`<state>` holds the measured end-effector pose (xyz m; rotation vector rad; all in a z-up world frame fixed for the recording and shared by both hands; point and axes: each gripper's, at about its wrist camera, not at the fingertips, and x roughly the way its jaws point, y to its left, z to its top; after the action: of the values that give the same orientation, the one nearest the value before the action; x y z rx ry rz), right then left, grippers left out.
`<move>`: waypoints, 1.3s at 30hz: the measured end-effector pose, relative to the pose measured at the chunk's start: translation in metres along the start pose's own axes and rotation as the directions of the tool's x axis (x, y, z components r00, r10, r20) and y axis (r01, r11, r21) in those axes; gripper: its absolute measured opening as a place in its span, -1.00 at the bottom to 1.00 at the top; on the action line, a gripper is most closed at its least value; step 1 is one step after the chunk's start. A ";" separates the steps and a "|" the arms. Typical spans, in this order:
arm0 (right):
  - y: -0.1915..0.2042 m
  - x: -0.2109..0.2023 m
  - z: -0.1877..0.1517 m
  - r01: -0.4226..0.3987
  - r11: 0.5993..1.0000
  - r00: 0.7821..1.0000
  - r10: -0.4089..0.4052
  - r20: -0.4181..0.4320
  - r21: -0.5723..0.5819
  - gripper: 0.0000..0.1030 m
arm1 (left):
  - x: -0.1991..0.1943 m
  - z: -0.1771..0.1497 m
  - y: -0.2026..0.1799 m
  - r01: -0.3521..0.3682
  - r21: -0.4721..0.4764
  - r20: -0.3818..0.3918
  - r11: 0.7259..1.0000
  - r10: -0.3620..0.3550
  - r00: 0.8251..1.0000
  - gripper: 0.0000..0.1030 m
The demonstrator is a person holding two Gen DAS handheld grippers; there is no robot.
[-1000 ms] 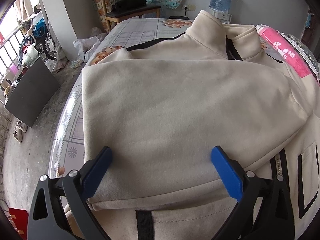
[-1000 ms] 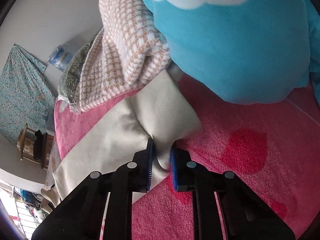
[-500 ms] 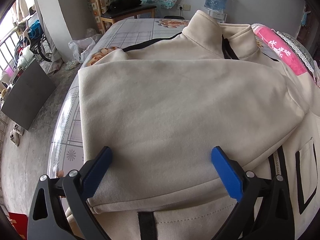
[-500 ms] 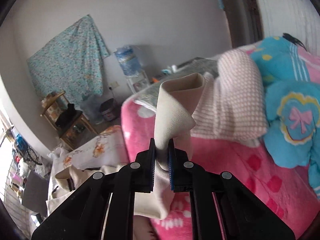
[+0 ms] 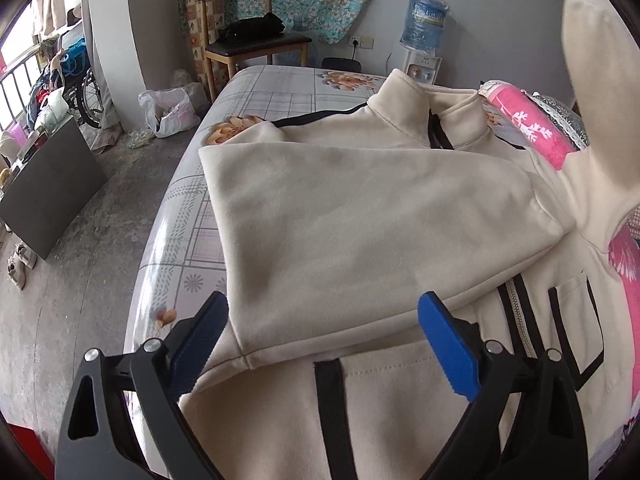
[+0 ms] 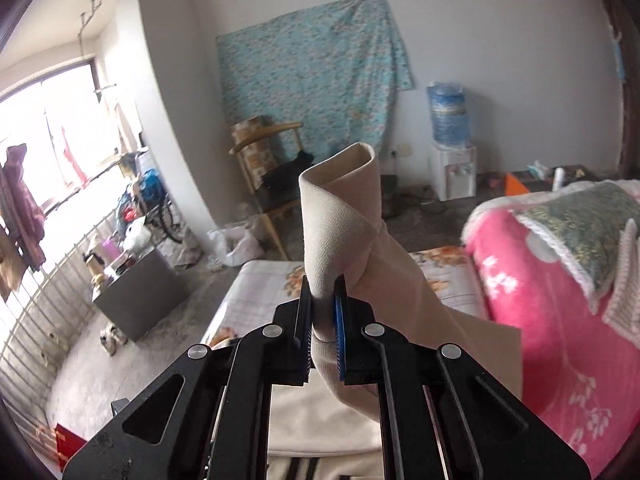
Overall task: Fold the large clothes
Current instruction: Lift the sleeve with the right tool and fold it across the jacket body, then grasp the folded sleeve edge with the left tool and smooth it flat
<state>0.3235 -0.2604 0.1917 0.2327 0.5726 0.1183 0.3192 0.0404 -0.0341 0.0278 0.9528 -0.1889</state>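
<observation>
A cream zip jacket (image 5: 380, 220) with black trim lies spread on the bed (image 5: 280, 88), one sleeve folded across its chest. My left gripper (image 5: 322, 304) hovers over that folded sleeve's lower edge. Its jaws are wide and closing, with the fabric under and between the blue pads (image 5: 444, 340) but not pinched. My right gripper (image 6: 322, 284) is shut on the cuff of the other sleeve (image 6: 340, 200) and holds it up in the air. In the left wrist view that raised sleeve (image 5: 592, 100) hangs at the right edge.
A pink blanket (image 6: 540, 300) and a green pillow (image 6: 580, 224) are piled along the bed's right side. Beyond the bed stand a wooden chair (image 5: 256, 40) and a water dispenser (image 5: 424, 32). A plastic bag (image 5: 168, 108) and a dark box (image 5: 48, 184) sit on the floor at left.
My right gripper lifted the sleeve cuff off the pink blanket, rolled upright and swung toward the jacket. My left gripper drew back and up a little, showing more of the jacket's hem.
</observation>
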 end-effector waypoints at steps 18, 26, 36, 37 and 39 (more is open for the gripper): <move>0.079 0.104 -0.132 -0.273 0.960 0.871 0.217 -0.441 -0.066 0.22 | -0.035 -0.034 0.027 0.157 -0.044 0.001 0.987 -0.157 0.988 0.37; 0.009 0.055 -0.174 -0.149 0.989 0.882 0.133 -0.453 0.001 0.18 | -0.034 -0.014 0.041 0.313 -0.139 0.056 0.940 -0.308 0.950 0.33; -0.063 0.031 -0.219 -0.040 0.995 0.897 0.078 -0.436 0.096 -0.25 | 0.036 0.041 0.047 0.143 -0.259 -0.068 0.955 -0.166 0.984 -0.19; -0.068 0.028 -0.219 -0.030 0.994 0.901 0.070 -0.428 0.100 -0.25 | 0.041 0.042 0.047 0.127 -0.257 -0.080 0.958 -0.152 0.985 -0.26; -0.074 0.025 -0.219 -0.009 0.995 0.905 0.052 -0.423 0.103 -0.25 | 0.044 0.044 0.043 0.082 -0.231 -0.086 0.969 -0.105 0.991 -0.48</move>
<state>0.2274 -0.2874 -0.0186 0.3150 1.0128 0.1739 0.3870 0.0715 -0.0471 -0.2208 1.0696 -0.1660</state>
